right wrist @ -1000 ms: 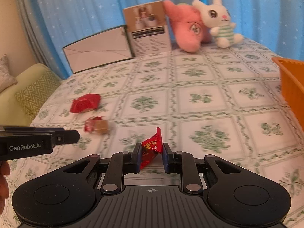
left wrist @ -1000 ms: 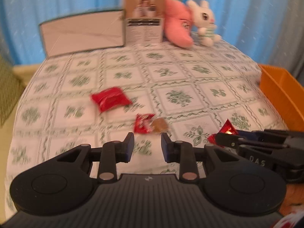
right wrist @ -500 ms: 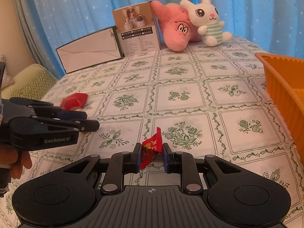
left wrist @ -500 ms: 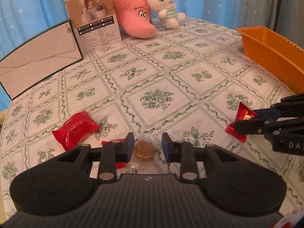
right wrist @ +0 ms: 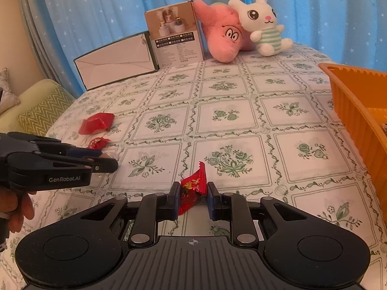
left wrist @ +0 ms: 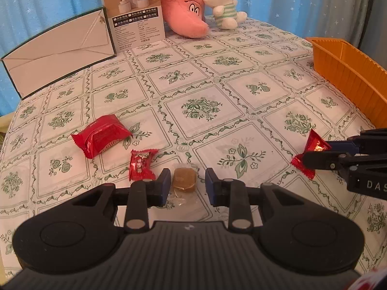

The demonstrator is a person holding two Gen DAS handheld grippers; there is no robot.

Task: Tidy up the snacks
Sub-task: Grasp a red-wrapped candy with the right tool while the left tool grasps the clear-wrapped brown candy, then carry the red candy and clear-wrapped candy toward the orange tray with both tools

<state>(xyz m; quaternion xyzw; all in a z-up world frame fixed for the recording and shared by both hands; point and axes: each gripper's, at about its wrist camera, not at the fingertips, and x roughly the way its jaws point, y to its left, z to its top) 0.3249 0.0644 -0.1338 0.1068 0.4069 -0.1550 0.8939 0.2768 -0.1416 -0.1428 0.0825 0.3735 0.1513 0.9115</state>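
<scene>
My left gripper (left wrist: 185,183) is open, low over the tablecloth, with a brown candy in clear wrap (left wrist: 183,180) between its fingers, touched by neither. A small red candy (left wrist: 140,163) lies just left of it and a larger red snack packet (left wrist: 102,137) further left. My right gripper (right wrist: 193,199) is shut on a red wrapped candy (right wrist: 192,188), held above the cloth. It also shows at the right of the left wrist view (left wrist: 312,155). An orange basket (right wrist: 358,111) stands at the right edge.
A white folded carton (left wrist: 58,50), a product box (left wrist: 135,12), a pink plush (left wrist: 183,12) and a white bunny plush (left wrist: 222,2) stand at the back. A green cushion (right wrist: 41,111) lies off the table's left side.
My left gripper has swung forward and down until the brown candy sits between its open fingers. My right gripper has kept hold of its red candy and shifted slightly.
</scene>
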